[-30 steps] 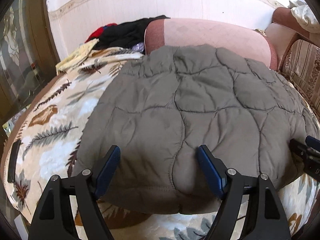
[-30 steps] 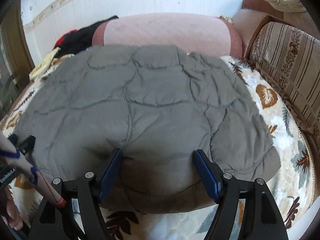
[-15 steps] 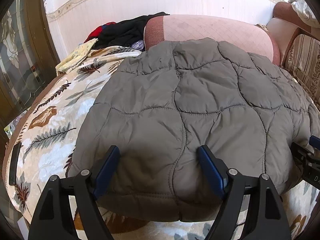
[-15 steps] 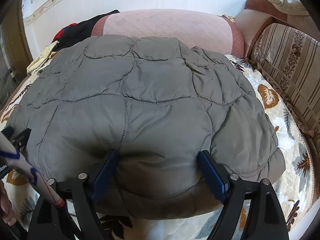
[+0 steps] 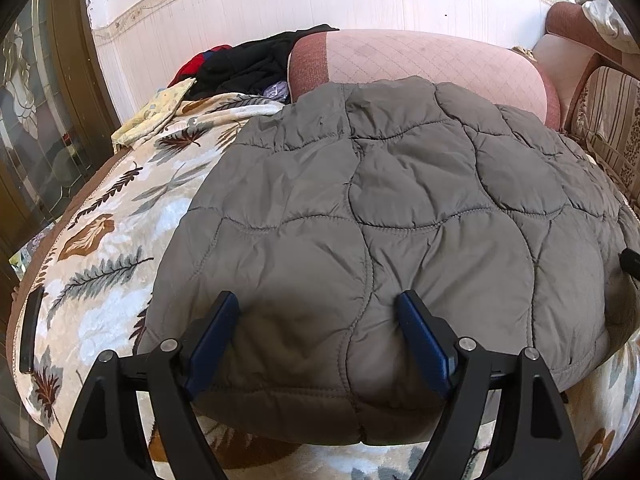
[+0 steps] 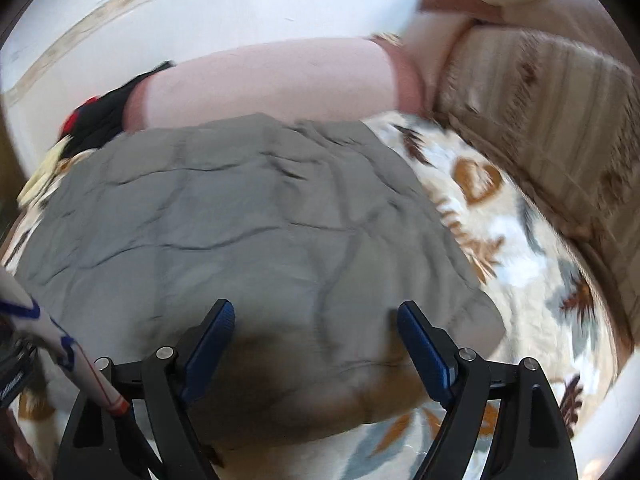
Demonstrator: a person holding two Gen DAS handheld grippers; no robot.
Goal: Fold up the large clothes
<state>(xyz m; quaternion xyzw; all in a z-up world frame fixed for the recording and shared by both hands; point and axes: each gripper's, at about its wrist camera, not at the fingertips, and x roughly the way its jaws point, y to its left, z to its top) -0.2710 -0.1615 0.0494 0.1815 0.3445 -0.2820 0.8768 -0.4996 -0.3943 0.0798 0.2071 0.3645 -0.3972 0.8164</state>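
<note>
A grey quilted jacket (image 5: pixel 380 208) lies spread on a leaf-patterned blanket (image 5: pixel 100 260), its near hem toward me. My left gripper (image 5: pixel 316 312) stands open over that hem, with padded fabric bulging between its blue pads (image 5: pixel 216 340); they do not pinch it. In the blurred right wrist view the jacket (image 6: pixel 240 220) lies flat, and my right gripper (image 6: pixel 314 316) is open wide above its near right hem, fabric below the fingers. A black part of the right gripper shows at the edge of the left wrist view (image 5: pixel 630 260).
A pink bolster (image 5: pixel 420 64) lies behind the jacket, with dark and red clothes (image 5: pixel 248 64) heaped at its left. A striped sofa back (image 6: pixel 540 128) runs along the right. A glass door (image 5: pixel 32 120) stands at the left. A white stick with a red tip (image 6: pixel 60 356) crosses the lower left.
The right gripper's jaws spread wider, and its view swung and rolled, now blurred, with the jacket lying lower and flatter. The left view crept slightly forward over the hem.
</note>
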